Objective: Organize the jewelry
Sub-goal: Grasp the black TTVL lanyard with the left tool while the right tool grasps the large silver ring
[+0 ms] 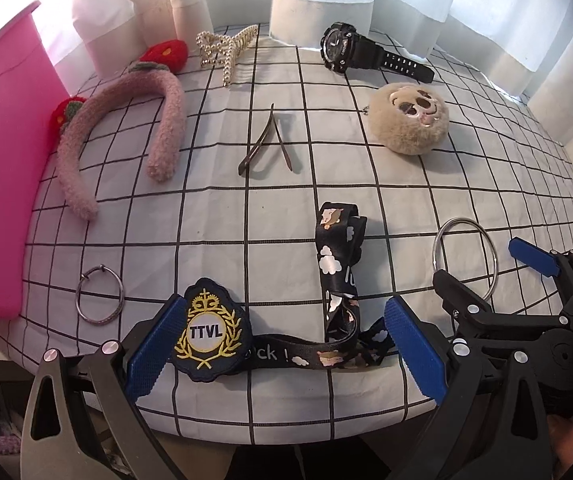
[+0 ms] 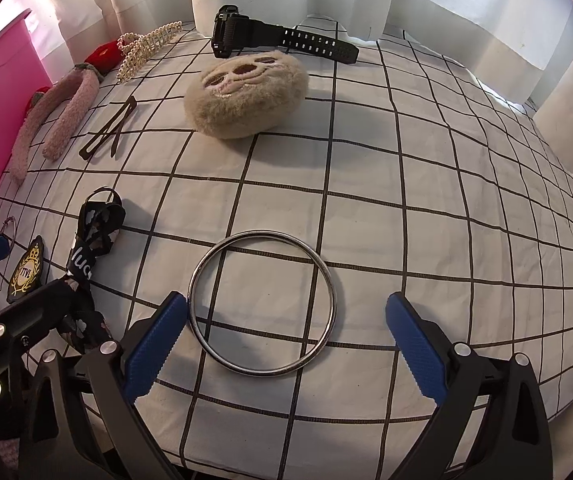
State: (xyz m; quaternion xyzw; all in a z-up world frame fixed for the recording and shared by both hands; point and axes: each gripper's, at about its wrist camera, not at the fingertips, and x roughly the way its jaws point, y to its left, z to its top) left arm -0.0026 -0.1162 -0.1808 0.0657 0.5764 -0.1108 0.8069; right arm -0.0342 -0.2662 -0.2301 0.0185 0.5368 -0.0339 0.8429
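Cloth with black squares (image 2: 406,184) covers the surface, and a pink bin (image 1: 2,184) stands at the left edge of the frame. Nothing looks sorted yet, so this seems like the start. The right tool (image 2: 286,332) is spread wide and empty, low in the frame, with the big silver ring (image 2: 261,304) lying flat between its blue fingers. Next it likely must close gently on the thin rim. The left tool (image 1: 282,336) is also spread wide, around a crest badge (image 1: 210,330) and a black strap (image 1: 336,280).

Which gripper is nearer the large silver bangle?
Right. The right gripper, open, has the large silver bangle partly between its fingers; the left gripper, also open, sits off to the bangle's left, around the lanyard.
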